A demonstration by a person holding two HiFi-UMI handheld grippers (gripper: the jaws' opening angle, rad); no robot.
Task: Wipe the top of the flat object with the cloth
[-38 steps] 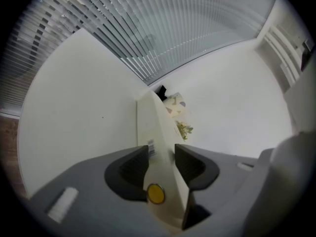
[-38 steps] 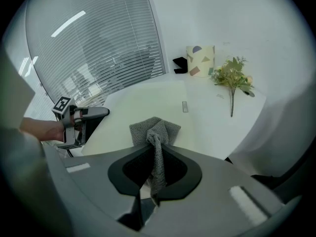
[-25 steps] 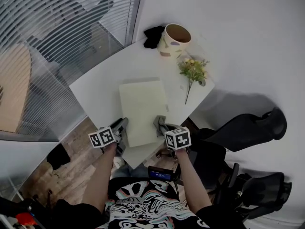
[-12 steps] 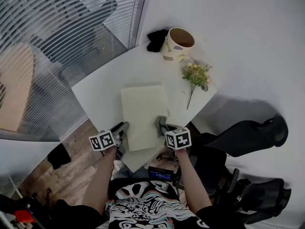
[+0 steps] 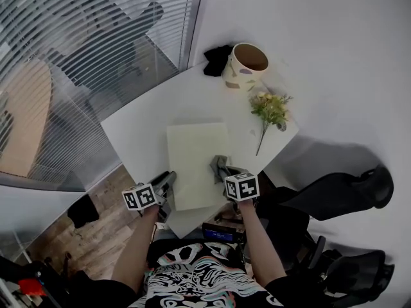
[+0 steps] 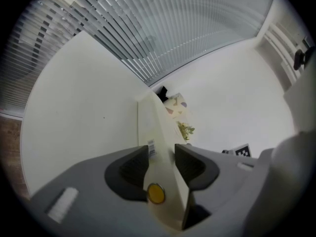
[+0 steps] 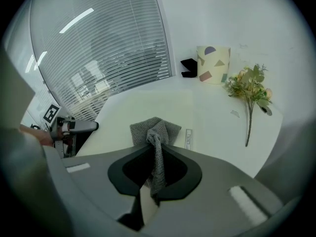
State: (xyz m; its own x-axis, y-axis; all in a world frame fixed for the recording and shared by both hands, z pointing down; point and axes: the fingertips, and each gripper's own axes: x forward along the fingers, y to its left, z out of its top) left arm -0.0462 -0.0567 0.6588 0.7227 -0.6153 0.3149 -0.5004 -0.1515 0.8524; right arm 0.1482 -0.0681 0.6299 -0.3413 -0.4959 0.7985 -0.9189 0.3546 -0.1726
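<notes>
A pale yellow-green flat object (image 5: 196,159) lies on the white table (image 5: 141,124). My left gripper (image 5: 164,186) is shut on its near left edge. In the left gripper view the flat object (image 6: 152,125) runs edge-on between the jaws of that gripper (image 6: 162,154), with a small yellow dot on it. My right gripper (image 5: 223,172) is shut on a grey cloth (image 5: 219,165) at the object's near right edge. In the right gripper view the cloth (image 7: 154,131) hangs bunched from that gripper (image 7: 155,154) onto the flat object (image 7: 148,107).
At the table's far corner stand a cream patterned pot (image 5: 246,65) and a black item (image 5: 217,58). A flower sprig (image 5: 271,108) lies at the right edge, with a small label (image 7: 188,138) near it. Window blinds (image 5: 96,50) run along the left. Black office chairs (image 5: 334,188) stand to the right.
The head view has drifted, so the table sits slightly further right in the picture. Both grippers keep their hold and their places at the flat object's near edge.
</notes>
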